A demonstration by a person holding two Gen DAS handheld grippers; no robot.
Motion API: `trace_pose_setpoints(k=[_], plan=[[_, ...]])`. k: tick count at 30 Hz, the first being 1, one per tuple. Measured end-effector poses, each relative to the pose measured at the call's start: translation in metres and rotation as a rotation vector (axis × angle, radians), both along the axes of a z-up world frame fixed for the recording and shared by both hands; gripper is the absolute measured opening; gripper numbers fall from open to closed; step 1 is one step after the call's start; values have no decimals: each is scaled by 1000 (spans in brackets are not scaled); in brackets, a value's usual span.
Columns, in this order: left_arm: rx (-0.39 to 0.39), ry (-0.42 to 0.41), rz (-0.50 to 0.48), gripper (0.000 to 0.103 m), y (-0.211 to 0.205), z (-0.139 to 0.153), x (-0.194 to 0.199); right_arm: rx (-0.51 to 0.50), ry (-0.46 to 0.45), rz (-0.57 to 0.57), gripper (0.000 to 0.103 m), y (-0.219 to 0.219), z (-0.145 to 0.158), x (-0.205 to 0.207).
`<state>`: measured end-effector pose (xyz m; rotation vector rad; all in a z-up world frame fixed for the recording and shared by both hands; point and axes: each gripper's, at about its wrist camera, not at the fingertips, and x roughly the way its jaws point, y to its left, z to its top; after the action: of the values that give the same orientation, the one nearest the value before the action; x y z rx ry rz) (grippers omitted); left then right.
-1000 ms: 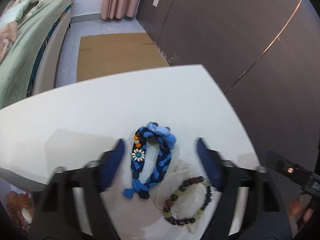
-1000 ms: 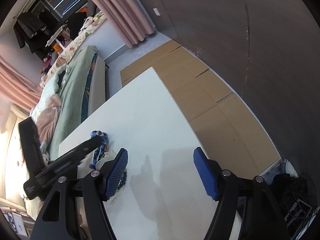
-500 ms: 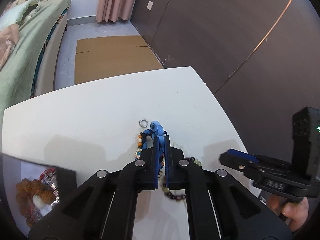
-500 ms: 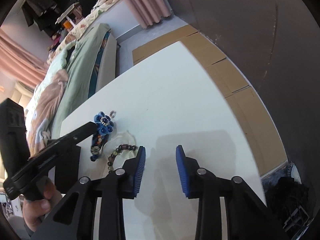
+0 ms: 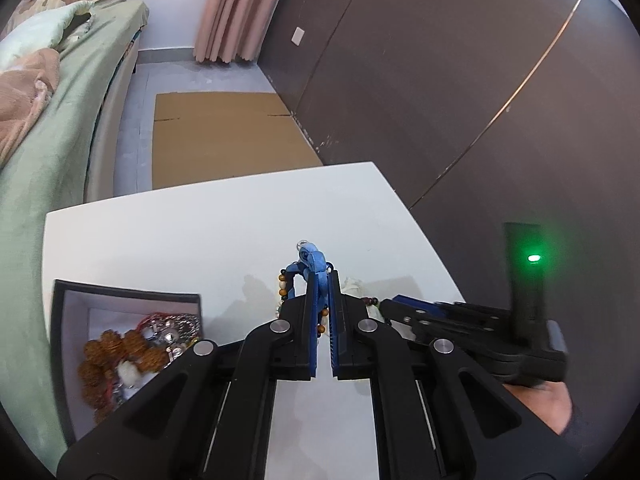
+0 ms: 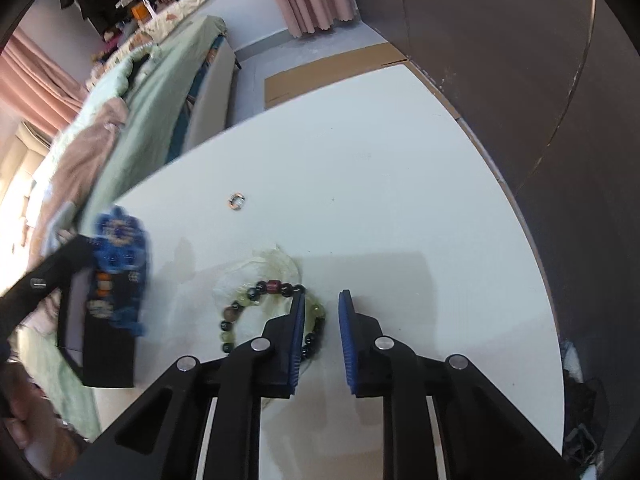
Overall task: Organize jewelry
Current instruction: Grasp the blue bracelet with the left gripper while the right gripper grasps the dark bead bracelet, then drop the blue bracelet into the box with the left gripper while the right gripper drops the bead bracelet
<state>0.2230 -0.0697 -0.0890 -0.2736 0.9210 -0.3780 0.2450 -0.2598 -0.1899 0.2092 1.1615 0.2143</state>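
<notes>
My left gripper (image 5: 323, 320), wide open over it a second ago, is now clamped on the blue braided bracelet (image 5: 314, 266) and lifting it toward the jewelry box (image 5: 68, 320) at its left, while my right gripper (image 6: 319, 312), narrowed but empty, straddles the beaded bracelet (image 6: 256, 294).

My left wrist camera looks forward and down along my fingers, close over the white tabletop (image 5: 224, 236), toward the dark panelled wall (image 5: 420, 80). My right wrist camera sits closer over the same tabletop (image 6: 380, 184), angled toward the green-covered bed (image 6: 160, 64). Both views catch the braided blue fabric bracelet (image 5: 314, 264) (image 6: 118, 252) ahead of my jaws.
</notes>
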Motion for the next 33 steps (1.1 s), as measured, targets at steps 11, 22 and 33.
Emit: trace_pose_setpoints(k=[11,22,33], plan=[[-8,-39,20,6,25,15,-23,-170,-33,41,15,24,2,-9],[-26,-86,41,6,53,40,-42,-64,-109,40,8,22,37,-29],[-35,-94,74,6,86,45,-55,61,-281,49,8,31,102,-64]])
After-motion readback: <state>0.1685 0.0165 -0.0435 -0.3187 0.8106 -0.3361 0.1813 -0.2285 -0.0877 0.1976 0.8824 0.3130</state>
